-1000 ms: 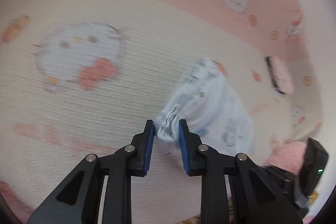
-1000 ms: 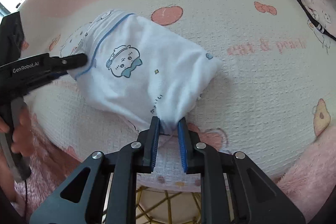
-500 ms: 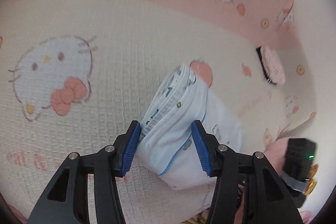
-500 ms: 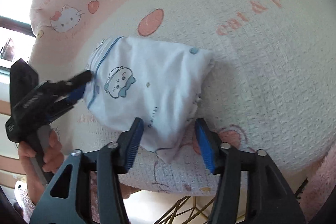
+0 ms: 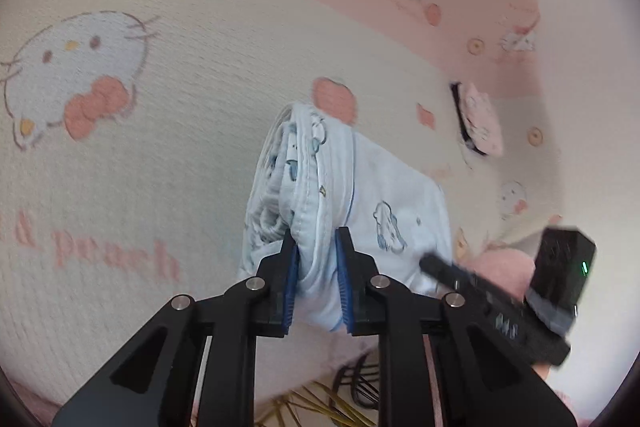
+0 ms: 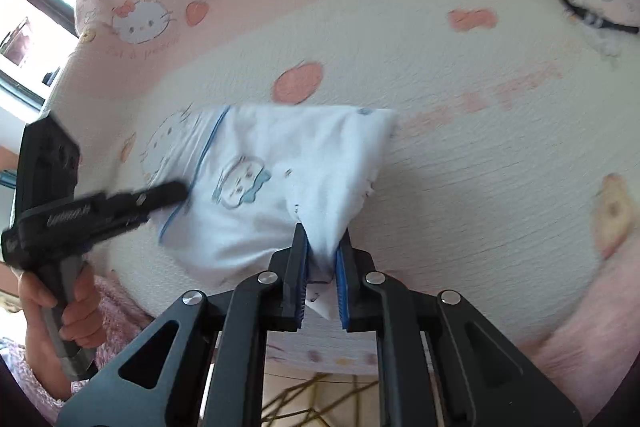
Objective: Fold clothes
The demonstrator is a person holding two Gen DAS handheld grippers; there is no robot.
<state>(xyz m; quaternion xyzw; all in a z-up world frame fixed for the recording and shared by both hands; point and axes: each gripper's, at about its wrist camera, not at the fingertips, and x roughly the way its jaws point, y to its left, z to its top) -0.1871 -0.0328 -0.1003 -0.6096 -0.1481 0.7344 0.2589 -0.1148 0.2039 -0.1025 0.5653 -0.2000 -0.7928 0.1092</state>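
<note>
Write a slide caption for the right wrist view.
Both grippers clamp the folded white garment on the blanket.

The blanket (image 5: 168, 155) carries pink lettering reading "& peach" in the left wrist view. The left gripper (image 6: 176, 193) bears a white brand mark, too blurred to read.

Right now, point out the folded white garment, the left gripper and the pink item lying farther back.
folded white garment (image 6: 280, 163), right wrist view, top face.
left gripper (image 5: 316, 283), left wrist view, between fingertips.
pink item (image 5: 480, 119), left wrist view, middle.
</note>
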